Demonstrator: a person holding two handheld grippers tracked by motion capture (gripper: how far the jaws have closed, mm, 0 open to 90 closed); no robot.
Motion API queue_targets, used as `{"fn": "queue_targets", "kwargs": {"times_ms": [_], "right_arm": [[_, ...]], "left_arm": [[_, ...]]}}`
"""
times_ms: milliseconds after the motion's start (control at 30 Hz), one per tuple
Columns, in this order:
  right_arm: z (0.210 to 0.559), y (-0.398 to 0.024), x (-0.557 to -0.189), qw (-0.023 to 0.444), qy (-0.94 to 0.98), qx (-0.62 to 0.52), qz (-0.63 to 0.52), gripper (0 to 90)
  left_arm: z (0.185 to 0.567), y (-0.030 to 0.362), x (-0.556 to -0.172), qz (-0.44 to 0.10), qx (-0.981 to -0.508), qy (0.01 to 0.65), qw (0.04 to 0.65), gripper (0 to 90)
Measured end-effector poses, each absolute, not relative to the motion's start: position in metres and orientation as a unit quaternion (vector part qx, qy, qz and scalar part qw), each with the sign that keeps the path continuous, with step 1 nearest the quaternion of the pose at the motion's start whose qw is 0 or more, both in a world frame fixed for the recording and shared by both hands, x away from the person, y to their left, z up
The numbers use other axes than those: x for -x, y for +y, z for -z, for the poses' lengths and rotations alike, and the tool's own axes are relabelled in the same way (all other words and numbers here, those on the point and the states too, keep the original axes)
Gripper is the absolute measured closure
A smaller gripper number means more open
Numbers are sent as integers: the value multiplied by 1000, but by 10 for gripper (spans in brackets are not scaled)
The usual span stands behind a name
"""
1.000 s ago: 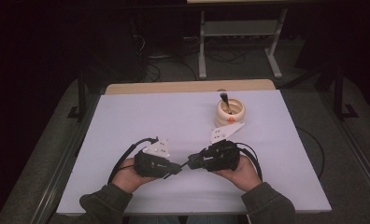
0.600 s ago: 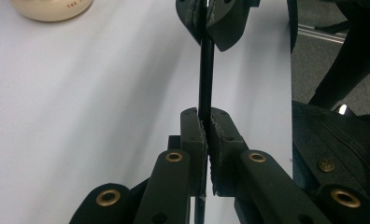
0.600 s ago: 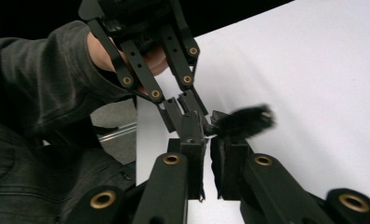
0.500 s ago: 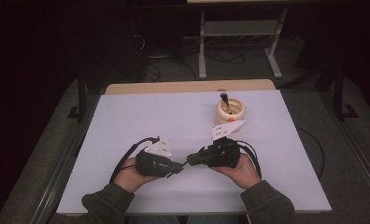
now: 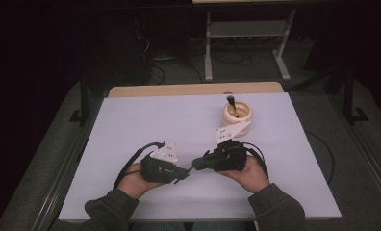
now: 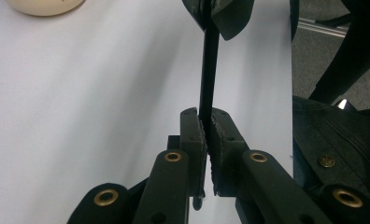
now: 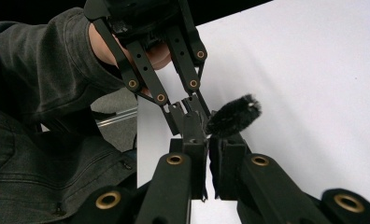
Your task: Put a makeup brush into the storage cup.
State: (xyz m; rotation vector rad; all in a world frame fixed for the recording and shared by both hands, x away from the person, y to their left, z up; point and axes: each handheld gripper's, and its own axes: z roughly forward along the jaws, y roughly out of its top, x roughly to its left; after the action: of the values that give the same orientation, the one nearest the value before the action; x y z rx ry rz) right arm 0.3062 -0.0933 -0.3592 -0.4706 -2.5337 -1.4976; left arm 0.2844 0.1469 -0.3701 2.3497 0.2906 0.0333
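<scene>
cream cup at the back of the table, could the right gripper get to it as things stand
Probably not yet: the table toward the cream cup looks free, but the right gripper and left gripper are both shut on one black brush.

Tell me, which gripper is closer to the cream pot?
Right. The right gripper sits just below the cream pot, on its side of the table. The left gripper lies farther down and to the left.

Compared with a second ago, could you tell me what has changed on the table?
Nothing has visibly moved. The left gripper and the right gripper stay shut on the black brush between them, both hands in place, and the cream cup stands where it was.
</scene>
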Motion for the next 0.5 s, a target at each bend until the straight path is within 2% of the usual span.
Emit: {"fn": "queue_targets", "kwargs": {"times_ms": [500], "right_arm": [[358, -92, -311, 83, -847, 160, 500, 844]], "left_arm": [[371, 149, -289, -14, -921, 112, 373, 854]]}}
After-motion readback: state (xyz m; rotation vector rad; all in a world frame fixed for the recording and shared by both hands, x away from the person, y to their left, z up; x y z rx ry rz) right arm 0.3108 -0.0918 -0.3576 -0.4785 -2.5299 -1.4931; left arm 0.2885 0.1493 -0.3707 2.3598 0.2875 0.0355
